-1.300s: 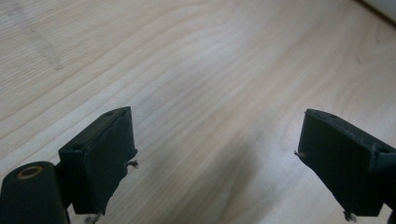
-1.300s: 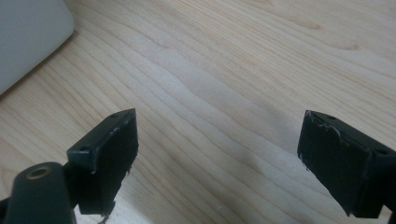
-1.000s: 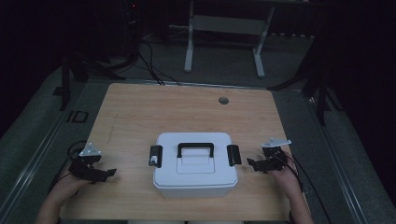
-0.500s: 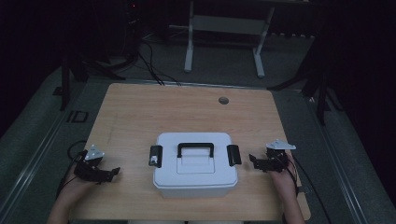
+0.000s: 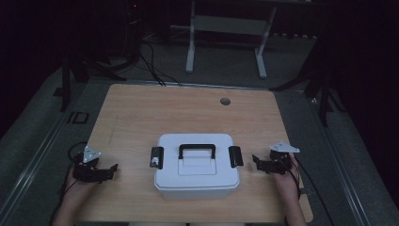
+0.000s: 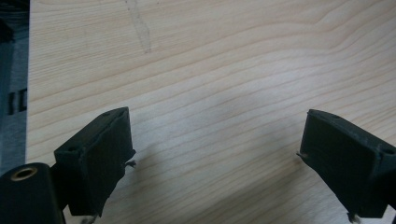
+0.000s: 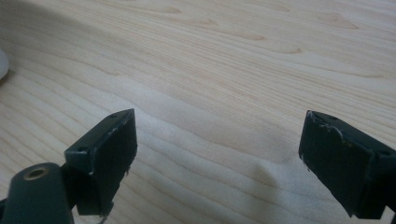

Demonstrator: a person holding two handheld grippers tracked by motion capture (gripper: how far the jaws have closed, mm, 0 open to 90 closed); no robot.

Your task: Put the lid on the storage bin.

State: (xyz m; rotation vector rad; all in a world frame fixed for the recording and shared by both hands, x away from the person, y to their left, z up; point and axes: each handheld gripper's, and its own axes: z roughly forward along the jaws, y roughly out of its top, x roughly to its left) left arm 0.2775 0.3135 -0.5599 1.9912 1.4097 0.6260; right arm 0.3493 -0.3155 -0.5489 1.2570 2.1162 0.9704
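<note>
Near the front edge of the wooden table (image 5: 141, 113) sits a white lidded box (image 5: 195, 165) with a black handle (image 5: 196, 149) on top and a black latch (image 5: 156, 157) at each end. To its left, well apart, the left gripper (image 5: 110, 170) rests low over bare wood with jaws spread wide and empty, while the right gripper (image 5: 258, 162) lies just beside the box's right latch (image 5: 235, 156), jaws likewise wide and holding nothing. Far behind the box a small round grommet (image 5: 225, 101) marks the tabletop, and nothing stands between either gripper and the box.
</note>
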